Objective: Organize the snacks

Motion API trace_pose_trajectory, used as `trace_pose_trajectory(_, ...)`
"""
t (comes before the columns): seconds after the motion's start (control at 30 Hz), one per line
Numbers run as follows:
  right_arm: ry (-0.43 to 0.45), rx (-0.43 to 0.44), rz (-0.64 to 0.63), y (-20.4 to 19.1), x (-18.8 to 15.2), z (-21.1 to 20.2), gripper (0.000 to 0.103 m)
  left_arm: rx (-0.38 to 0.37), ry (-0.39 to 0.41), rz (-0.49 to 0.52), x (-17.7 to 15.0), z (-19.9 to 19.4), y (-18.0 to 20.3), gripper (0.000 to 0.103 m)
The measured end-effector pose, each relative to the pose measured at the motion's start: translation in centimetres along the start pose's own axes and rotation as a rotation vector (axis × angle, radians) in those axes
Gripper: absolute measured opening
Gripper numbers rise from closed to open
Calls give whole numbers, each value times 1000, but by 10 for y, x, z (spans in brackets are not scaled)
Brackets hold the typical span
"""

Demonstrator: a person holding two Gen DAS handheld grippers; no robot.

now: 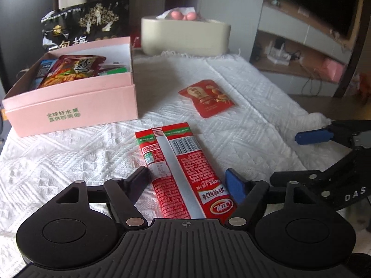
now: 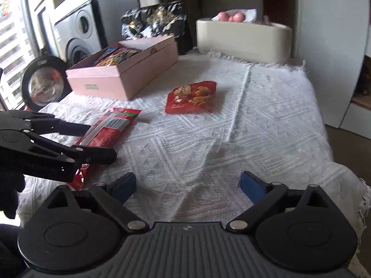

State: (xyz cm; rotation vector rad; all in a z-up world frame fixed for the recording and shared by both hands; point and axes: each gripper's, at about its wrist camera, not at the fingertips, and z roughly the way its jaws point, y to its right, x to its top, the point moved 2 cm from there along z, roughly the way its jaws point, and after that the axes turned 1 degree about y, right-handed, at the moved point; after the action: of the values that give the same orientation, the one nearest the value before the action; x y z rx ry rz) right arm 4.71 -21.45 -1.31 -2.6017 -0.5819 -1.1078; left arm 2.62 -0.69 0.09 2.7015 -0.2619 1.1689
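Note:
A long red snack packet (image 1: 176,162) lies back side up, barcode showing, on the white cloth, between the fingers of my left gripper (image 1: 187,178), which stands open around it. In the right wrist view the same packet (image 2: 111,127) lies flat between the left gripper's (image 2: 100,141) black fingers. My right gripper (image 2: 189,184) is wide open over bare cloth with nothing between its blue pads; it also shows at the right edge of the left wrist view (image 1: 286,157). A small red pouch (image 1: 206,97) (image 2: 191,97) lies further back. The open pink box (image 1: 69,106) (image 2: 104,83) holds several snack packs.
A black snack bag (image 1: 85,23) (image 2: 153,20) stands behind the box. A cream container (image 1: 185,37) (image 2: 243,39) with pink balls sits at the back. A round black-framed glass (image 2: 45,83) stands at the left edge. The white cloth (image 2: 266,120) ends at the fringed right edge.

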Motion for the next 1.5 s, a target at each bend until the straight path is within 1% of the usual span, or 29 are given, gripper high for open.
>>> trace_pose_trajectory(0.07, -38, -2, -36, -2, 6, 2, 98, -33, 13, -24, -2, -5, -6, 70)
trace_pose_trajectory(0.1, -48, -11, -30, -2, 11, 2, 94, -54, 17, -37, -2, -7, -9, 69)
trace_pose_trajectory(0.13, -40, -19, -20, -2, 16, 1, 94, -75, 23, -50, -2, -9, -13, 67)
trace_pose_trajectory(0.2, 14, -45, -22, -5, 31, 1, 94, -121, 29, -84, -4, -14, -21, 65)
trace_pose_trajectory(0.27, 75, -83, -6, -8, 50, 6, 94, -149, 36, -112, -4, -19, -27, 63)
trace_pose_trajectory(0.3, 93, -89, 4, -10, 61, 14, 94, -153, 39, -120, -3, -22, -29, 63)
trace_pose_trajectory(0.4, 79, -92, 5, -13, 85, 48, 94, -153, 61, -134, -2, -35, -36, 62)
trace_pose_trajectory(0.47, 63, -138, -1, -14, 93, 75, 93, -148, 80, -157, -3, -45, -43, 62)
trace_pose_trajectory(0.53, 23, -149, -11, -14, 96, 97, 85, -149, 93, -185, -3, -56, -51, 62)
trace_pose_trajectory(0.57, 0, -143, -11, -13, 96, 103, 77, -150, 100, -195, -2, -60, -55, 62)
trace_pose_trajectory(0.6, -14, -135, -3, -12, 96, 108, 74, -147, 106, -202, -2, -64, -58, 62)
trace_pose_trajectory(0.63, -4, -135, 2, -13, 97, 107, 73, -142, 110, -206, -2, -68, -62, 62)
trace_pose_trajectory(0.7, -13, -133, 1, -14, 96, 102, 72, -131, 109, -205, -2, -72, -67, 62)
trace_pose_trajectory(0.77, 14, -144, 7, -18, 96, 86, 71, -124, 95, -194, -4, -75, -69, 62)
trace_pose_trajectory(0.9, 57, -78, -45, -41, 93, 35, 71, -123, 73, -163, -12, -84, -69, 62)
trace_pose_trajectory(1.03, 66, 4, -157, -78, 82, -10, 71, -126, 76, -148, -15, -103, -76, 61)
trace_pose_trajectory(1.07, 67, 24, -180, -86, 78, -18, 71, -127, 81, -146, -14, -108, -79, 48)
trace_pose_trajectory(1.1, 70, 48, -205, -96, 75, -27, 71, -120, 94, -145, -9, -112, -84, 33)
trace_pose_trajectory(1.13, 76, 68, -224, -105, 73, -35, 71, -112, 110, -146, -2, -116, -91, 11)
trace_pose_trajectory(1.2, 91, 102, -252, -119, 73, -48, 71, -88, 172, -161, 20, -122, -107, 13)
trace_pose_trajectory(1.27, 119, 126, -270, -131, 77, -58, 71, -70, 227, -207, 45, -119, -127, 13)
trace_pose_trajectory(1.3, 135, 132, -280, -135, 80, -60, 71, -70, 234, -236, 53, -114, -136, 13)
trace_pose_trajectory(1.37, 153, 125, -289, -141, 82, -60, 71, -64, 193, -286, 59, -105, -147, 13)
trace_pose_trajectory(1.43, 149, 118, -276, -143, 80, -58, 71, -84, 164, -249, 52, -107, -140, 13)
trace_pose_trajectory(1.5, 150, 119, -272, -143, 73, -57, 71, -65, 130, -195, 37, -113, -126, 13)
